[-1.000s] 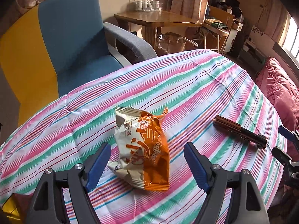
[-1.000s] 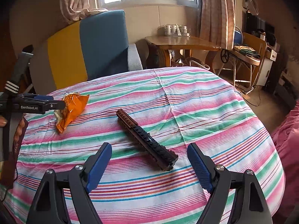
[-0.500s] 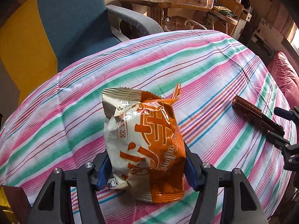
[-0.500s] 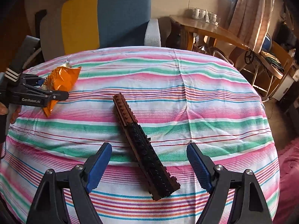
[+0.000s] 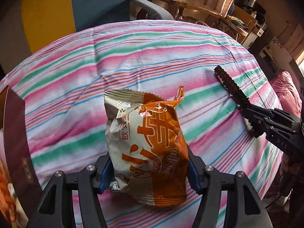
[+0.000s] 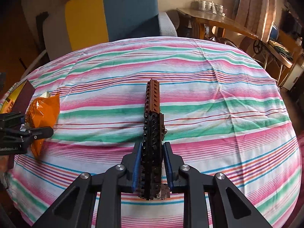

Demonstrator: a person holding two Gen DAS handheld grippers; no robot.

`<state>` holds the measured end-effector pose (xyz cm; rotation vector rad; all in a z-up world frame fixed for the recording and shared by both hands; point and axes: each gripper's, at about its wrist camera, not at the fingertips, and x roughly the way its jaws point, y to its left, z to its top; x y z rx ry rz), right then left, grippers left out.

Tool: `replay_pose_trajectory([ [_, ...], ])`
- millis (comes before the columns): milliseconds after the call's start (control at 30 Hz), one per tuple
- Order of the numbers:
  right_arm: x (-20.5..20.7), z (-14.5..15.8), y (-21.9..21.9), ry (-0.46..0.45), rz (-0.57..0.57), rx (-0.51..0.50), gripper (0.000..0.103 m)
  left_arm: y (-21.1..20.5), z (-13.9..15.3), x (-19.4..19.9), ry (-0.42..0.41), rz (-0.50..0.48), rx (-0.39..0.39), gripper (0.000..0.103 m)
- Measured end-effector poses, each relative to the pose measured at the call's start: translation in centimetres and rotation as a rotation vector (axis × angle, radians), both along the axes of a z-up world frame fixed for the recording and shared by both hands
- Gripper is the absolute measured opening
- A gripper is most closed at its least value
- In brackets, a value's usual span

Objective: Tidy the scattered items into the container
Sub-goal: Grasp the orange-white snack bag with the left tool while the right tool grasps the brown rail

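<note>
1. Left gripper (image 5: 147, 172): pads clamped on the lower sides of the snack bag (image 5: 146, 142). Jaws have just been closing, with the bag between them. The grip sits low, so the bag stands up out of the jaws with its crimped top free.
2. Right gripper (image 6: 152, 163): its jaws have just been closing too, and now pinch the brick bar (image 6: 153, 125) near its dark end. The bar runs straight out along the fingers, brown end forward. My guess is that the lengthwise hold suits a long, rigid part.
3. Both items look clear of the bedspread (image 6: 209, 87) or barely on it; I can't tell contact for certain.
4. Box (image 5: 17, 144): dark wall at the left edge of the bed, just beside the bag. Probably the container, though the inside is barely visible.
5. Judgement: both picks made, drop-off not yet done. The bag has the shorter trip; the bar has to cross over from the right side of the bed.
6. Beyond the far edge: armchair (image 6: 121, 11), then a wooden table (image 6: 214, 20).
</note>
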<state>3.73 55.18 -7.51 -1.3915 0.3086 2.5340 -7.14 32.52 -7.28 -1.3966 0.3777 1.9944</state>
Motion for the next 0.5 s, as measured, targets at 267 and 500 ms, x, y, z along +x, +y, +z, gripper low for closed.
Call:
replay_pose_trajectory([
  [267,1.4,-0.4,-7.8,0.024,0.044,-0.124,0.023,-5.8,0.1,4.1,-0.019,0.061,0.032,0.065],
  [500,3.8,-0.6,-12.7,0.041,0.046,-0.209,0.029,-8.0,0.6,6.9,-0.039,0.02,0.122,0.071],
])
